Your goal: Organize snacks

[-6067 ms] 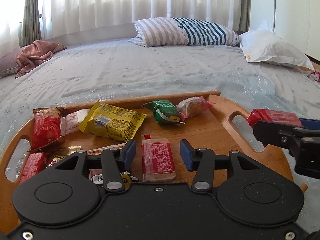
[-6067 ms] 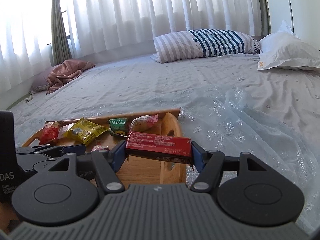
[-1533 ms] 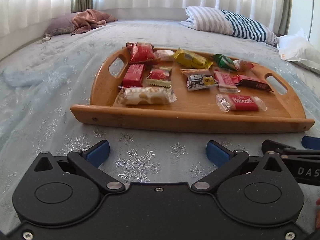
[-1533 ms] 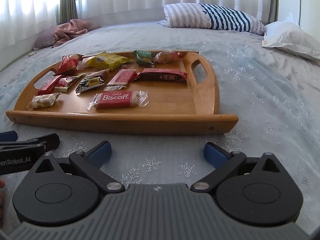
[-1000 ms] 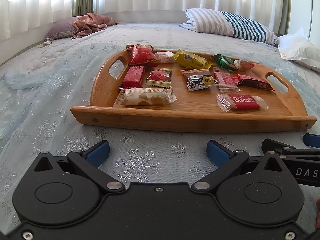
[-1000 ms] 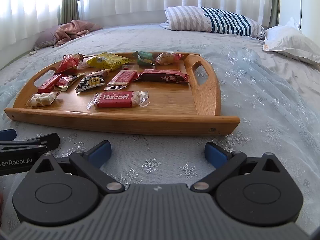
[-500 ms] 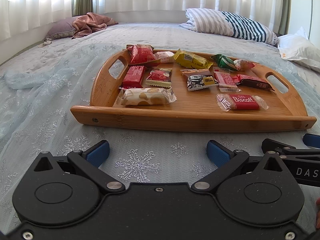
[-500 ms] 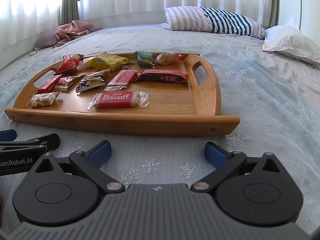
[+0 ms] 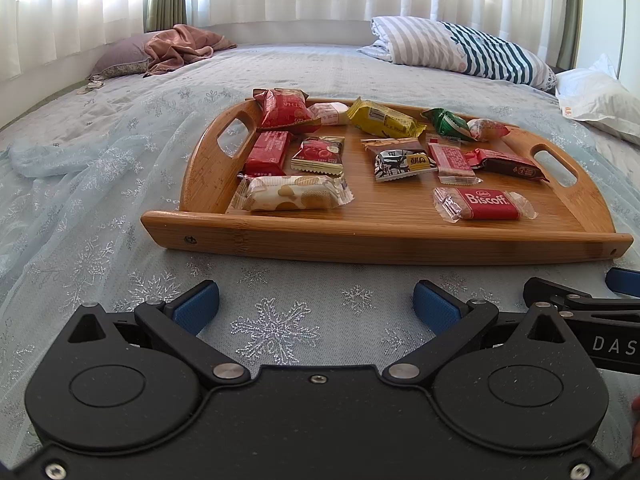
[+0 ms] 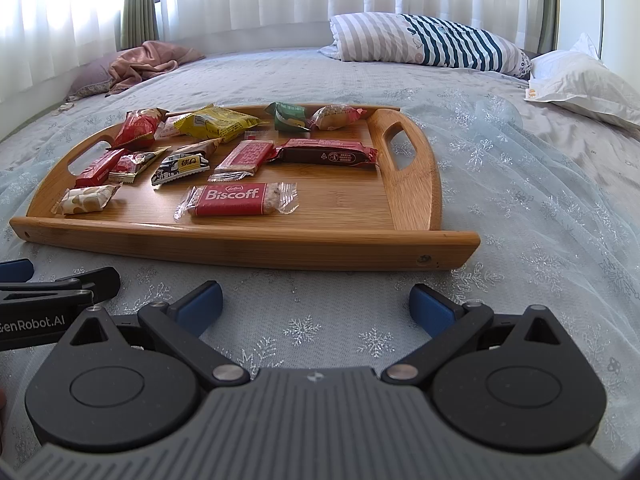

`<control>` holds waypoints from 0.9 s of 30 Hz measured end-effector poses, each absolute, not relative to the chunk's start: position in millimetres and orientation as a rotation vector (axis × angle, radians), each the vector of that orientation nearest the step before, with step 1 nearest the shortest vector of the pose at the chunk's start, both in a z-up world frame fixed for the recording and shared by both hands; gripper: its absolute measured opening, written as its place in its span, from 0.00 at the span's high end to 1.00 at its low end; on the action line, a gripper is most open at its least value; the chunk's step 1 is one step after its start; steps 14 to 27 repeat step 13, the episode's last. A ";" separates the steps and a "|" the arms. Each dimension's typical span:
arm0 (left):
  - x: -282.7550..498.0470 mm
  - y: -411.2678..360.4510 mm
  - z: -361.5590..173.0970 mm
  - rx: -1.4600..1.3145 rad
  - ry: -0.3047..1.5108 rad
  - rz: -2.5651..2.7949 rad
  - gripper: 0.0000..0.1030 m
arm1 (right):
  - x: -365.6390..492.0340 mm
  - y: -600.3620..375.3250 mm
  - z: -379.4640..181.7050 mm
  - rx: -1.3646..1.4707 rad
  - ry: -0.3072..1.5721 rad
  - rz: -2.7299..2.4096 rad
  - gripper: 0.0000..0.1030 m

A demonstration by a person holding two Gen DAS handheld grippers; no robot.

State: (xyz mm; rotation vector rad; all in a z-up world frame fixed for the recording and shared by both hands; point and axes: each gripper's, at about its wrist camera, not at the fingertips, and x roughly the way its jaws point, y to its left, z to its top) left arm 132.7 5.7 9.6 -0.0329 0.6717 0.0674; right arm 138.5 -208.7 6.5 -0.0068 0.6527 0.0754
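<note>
A wooden tray lies on the bed and holds several wrapped snacks, among them a red Biscoff biscuit, a dark red bar, a yellow packet and a pale nougat bar. The tray also shows in the right wrist view, with the Biscoff biscuit near its front edge. My left gripper is open and empty over the bedspread in front of the tray. My right gripper is open and empty beside it, also short of the tray.
The bed is covered with a pale blue snowflake spread. A striped pillow and a white pillow lie at the far right. A pink cloth lies at the far left by the curtains.
Six seconds ago the right gripper held the dark red bar at the tray; it now lies on the tray. Both grippers have since drawn back, open. No visible motion in the last second.
</note>
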 end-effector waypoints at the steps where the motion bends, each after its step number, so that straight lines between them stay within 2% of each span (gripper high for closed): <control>1: 132.8 5.8 9.6 -0.033 0.673 0.067 0.00 | 138.5 -208.6 6.5 -0.007 0.653 0.075 0.00; 27: 134.8 5.9 8.8 -0.039 0.672 0.065 0.00 | 138.2 -208.5 6.5 -0.009 0.652 0.075 0.00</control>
